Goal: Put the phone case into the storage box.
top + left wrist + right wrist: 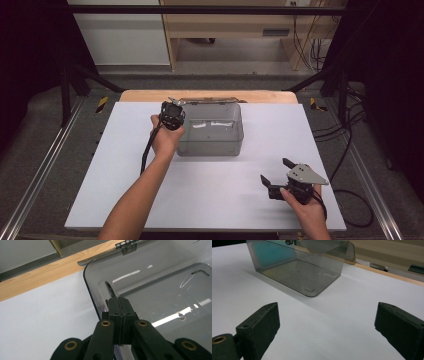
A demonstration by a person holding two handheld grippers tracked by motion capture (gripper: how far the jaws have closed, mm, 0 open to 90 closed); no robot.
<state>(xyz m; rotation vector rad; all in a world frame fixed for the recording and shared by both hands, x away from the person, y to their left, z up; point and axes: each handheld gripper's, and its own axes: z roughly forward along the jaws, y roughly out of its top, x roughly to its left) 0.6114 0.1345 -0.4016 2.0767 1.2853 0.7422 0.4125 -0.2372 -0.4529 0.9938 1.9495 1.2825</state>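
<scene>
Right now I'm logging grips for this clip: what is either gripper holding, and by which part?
The left gripper is shut on the clear box, pinching the rim of its left wall. The right gripper is open, holding nothing.

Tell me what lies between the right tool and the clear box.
Nothing visible. Bare white table top lies between the open right tool and the clear box. The left tool is shut on the box's left wall, on the far side from the right tool.
</scene>
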